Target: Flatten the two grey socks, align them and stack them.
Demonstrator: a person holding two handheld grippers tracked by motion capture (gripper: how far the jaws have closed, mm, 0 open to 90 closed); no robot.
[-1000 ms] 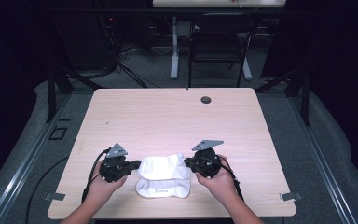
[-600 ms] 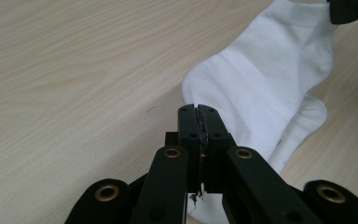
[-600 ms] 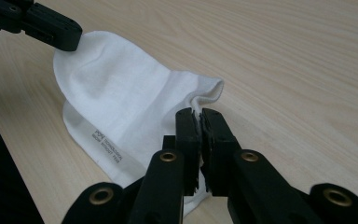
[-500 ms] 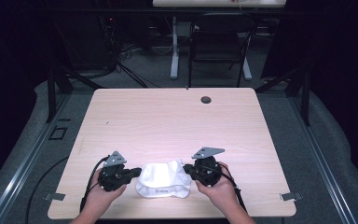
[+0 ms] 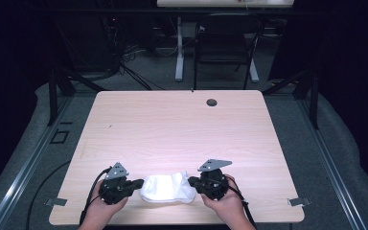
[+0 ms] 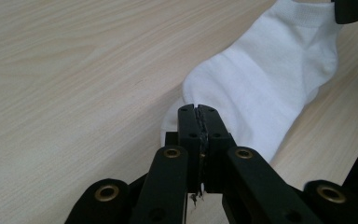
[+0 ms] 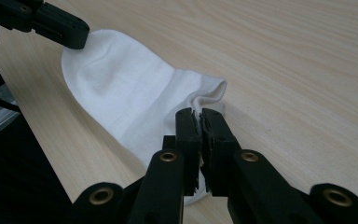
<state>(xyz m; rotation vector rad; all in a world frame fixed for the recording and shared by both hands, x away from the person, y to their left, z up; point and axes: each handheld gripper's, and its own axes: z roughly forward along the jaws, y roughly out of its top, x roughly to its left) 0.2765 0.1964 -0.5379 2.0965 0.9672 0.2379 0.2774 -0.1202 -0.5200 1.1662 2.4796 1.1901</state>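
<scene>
White sock (image 5: 166, 188), soft and light, near worktop (image 5: 182, 129) front edge; pinched at opposite ends by left gripper (image 5: 135, 183) and right gripper (image 5: 192, 181); best held by cuff.

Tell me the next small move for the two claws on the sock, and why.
Probably ease the two claws apart to draw the white sock flat. The left claw is shut on its toe end and the right claw on its cuff end, and the fabric between them shows soft folds. The sock lies near the table's front edge, so keep it low over the wood.
</scene>
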